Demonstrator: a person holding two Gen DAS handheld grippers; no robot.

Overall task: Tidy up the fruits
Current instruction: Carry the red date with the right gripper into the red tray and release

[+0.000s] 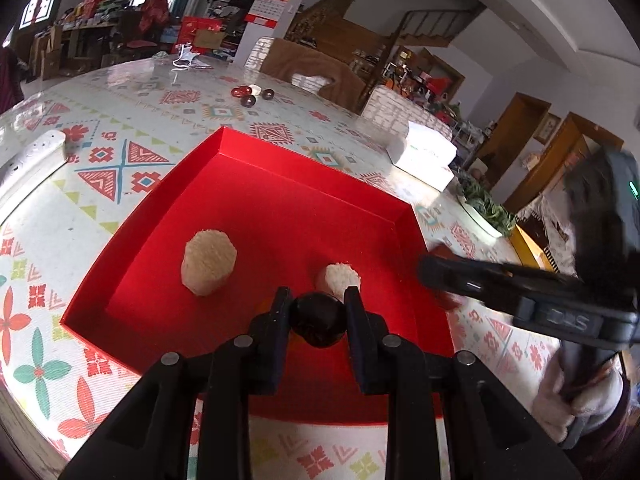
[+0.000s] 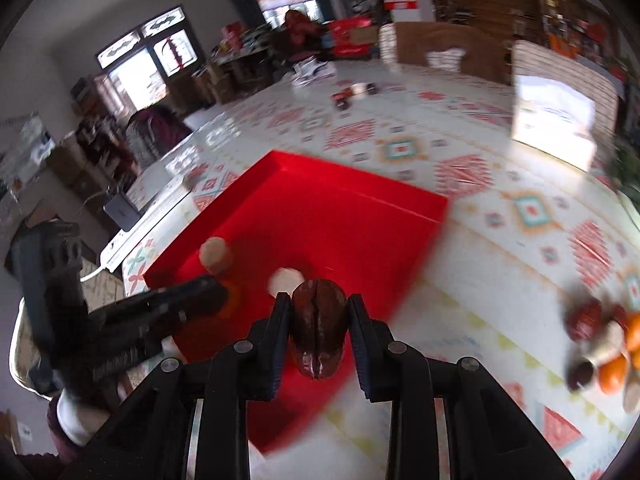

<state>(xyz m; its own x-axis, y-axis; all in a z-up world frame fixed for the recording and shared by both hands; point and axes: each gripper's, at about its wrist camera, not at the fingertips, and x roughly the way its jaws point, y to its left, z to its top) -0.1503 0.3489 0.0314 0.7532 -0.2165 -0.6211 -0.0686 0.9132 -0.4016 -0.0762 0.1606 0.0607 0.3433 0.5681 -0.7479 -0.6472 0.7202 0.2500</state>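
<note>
Both grippers, left gripper and right gripper, over red tray, clamping fruit

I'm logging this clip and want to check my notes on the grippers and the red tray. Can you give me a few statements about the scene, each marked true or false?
1. The left gripper is shut on a dark round fruit. True.
2. The right gripper is empty. False: it holds a brown ridged fruit.
3. Two pale foam-wrapped pieces sit inside the shallow red cardboard tray. True.
4. The red tray is heaped full of oranges. False: only the two pale pieces clearly lie in it; the oranges are in a pile on the patterned tablecloth.
5. A white box stands on the tablecloth beyond the tray. True.
</note>
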